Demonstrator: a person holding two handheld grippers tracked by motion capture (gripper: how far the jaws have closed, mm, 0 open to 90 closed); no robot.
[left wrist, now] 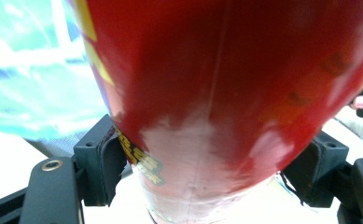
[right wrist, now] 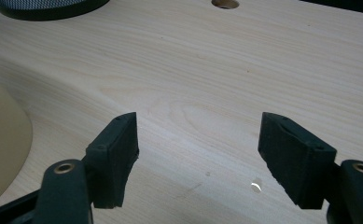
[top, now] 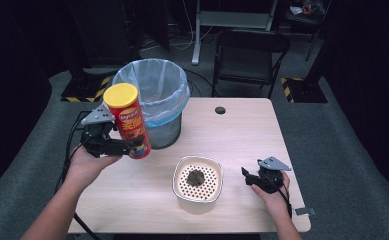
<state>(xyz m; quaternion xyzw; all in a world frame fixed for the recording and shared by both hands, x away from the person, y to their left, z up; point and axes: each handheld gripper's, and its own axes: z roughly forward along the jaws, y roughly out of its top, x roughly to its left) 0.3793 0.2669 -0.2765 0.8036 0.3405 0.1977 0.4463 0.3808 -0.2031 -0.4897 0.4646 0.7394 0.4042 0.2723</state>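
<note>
A red crisp can (top: 128, 121) with a yellow lid is held up off the table, tilted a little, beside the bin. My left gripper (top: 127, 146) is shut on its lower part; in the left gripper view the can (left wrist: 226, 93) sits between both black pads (left wrist: 109, 161). My right gripper (top: 247, 175) rests low at the table's right front, open, with bare wood between its fingers (right wrist: 116, 154). A cream bowl (top: 198, 200) with a perforated insert and a dark clump in it stands at the front middle.
A mesh bin (top: 169, 131) lined with a pale blue bag (top: 154, 87) stands at the table's back left, just behind the can. A cable hole (top: 220, 110) sits near the far edge. A folding chair (top: 249, 57) stands beyond the table.
</note>
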